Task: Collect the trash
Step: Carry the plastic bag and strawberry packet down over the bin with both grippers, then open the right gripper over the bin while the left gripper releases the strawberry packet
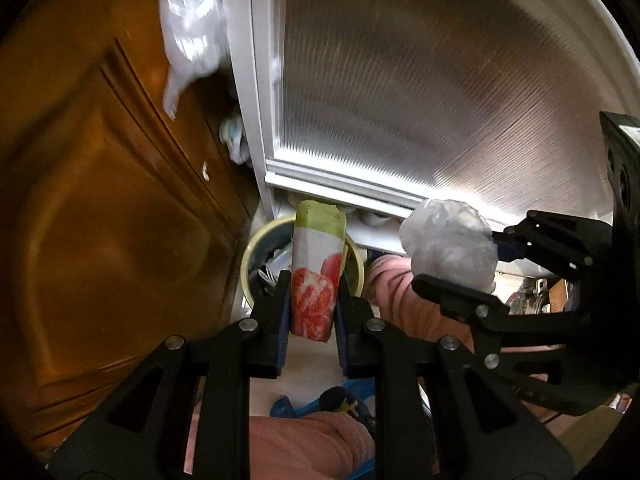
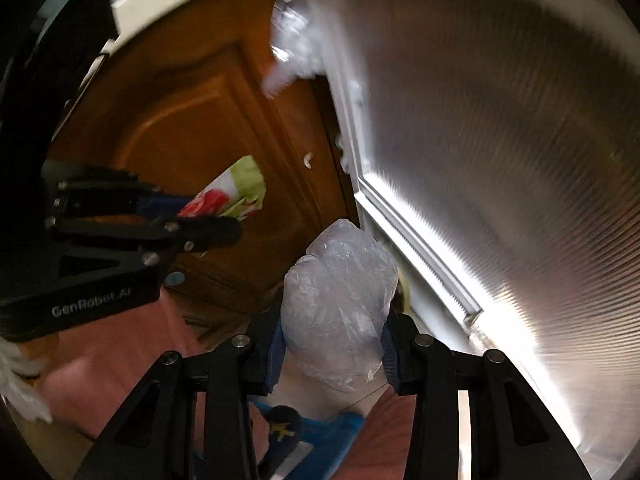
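My left gripper (image 1: pixel 313 312) is shut on a flattened juice carton (image 1: pixel 316 276) with a grapefruit print and a green top. It holds it above a round bin (image 1: pixel 256 248) with a pale yellow rim that has trash inside. My right gripper (image 2: pixel 334 344) is shut on a crumpled clear plastic bag (image 2: pixel 340 308). In the left wrist view the right gripper (image 1: pixel 472 276) and its bag (image 1: pixel 450 246) hang just right of the bin. In the right wrist view the left gripper (image 2: pixel 216 216) with the carton (image 2: pixel 232 192) is at the left, and the bag hides most of the bin.
A brown wooden door (image 1: pixel 100 208) stands on the left and a white-framed ribbed glass door (image 1: pixel 420 100) on the right. A clear plastic bag (image 1: pixel 192 20) hangs at the door frame. Pink-clad legs (image 1: pixel 312 444) and a blue slipper (image 1: pixel 340 404) are below.
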The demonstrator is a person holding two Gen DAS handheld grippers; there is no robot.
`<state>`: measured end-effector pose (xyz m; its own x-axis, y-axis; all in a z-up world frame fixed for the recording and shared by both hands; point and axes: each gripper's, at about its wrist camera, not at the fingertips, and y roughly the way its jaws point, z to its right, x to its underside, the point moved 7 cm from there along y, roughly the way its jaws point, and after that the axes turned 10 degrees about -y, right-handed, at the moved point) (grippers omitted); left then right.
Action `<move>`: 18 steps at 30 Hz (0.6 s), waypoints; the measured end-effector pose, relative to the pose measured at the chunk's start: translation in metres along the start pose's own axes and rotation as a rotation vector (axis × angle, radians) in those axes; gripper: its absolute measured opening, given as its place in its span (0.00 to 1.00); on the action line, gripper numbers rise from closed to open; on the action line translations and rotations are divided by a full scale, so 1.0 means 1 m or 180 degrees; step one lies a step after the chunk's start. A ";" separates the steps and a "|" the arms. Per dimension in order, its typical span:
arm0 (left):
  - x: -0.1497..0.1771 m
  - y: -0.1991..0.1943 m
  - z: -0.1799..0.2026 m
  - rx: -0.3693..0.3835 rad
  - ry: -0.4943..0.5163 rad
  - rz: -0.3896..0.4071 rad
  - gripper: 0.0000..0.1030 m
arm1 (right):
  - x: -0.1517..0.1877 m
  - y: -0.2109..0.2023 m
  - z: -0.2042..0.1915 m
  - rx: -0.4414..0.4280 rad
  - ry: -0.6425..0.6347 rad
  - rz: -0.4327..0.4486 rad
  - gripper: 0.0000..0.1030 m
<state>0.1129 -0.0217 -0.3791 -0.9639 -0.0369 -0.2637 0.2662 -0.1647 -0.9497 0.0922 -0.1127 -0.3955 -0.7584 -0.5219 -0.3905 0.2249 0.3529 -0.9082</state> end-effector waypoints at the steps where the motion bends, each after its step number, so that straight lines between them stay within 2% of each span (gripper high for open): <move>1: 0.000 0.007 0.000 -0.0001 -0.0020 -0.0037 0.16 | 0.000 0.008 0.005 -0.0008 0.0047 -0.0034 0.39; 6: 0.002 0.047 -0.010 -0.0027 -0.0083 -0.0244 0.16 | 0.007 0.042 0.022 -0.0007 0.0135 -0.0179 0.40; 12: 0.000 0.074 -0.014 -0.0042 -0.0068 -0.0408 0.17 | 0.008 0.071 0.036 -0.0027 0.0263 -0.0263 0.41; 17: -0.004 0.079 -0.012 -0.0061 -0.0011 -0.0415 0.29 | 0.007 0.081 0.037 -0.0061 0.0362 -0.0246 0.45; 18: -0.004 0.079 -0.012 -0.0070 0.0004 -0.0413 0.34 | 0.007 0.084 0.038 -0.0067 0.0367 -0.0252 0.46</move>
<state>0.1382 -0.0224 -0.4553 -0.9902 -0.0155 -0.1387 0.1395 -0.1464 -0.9793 0.1292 -0.1167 -0.4801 -0.8388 -0.4564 -0.2969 0.1497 0.3310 -0.9317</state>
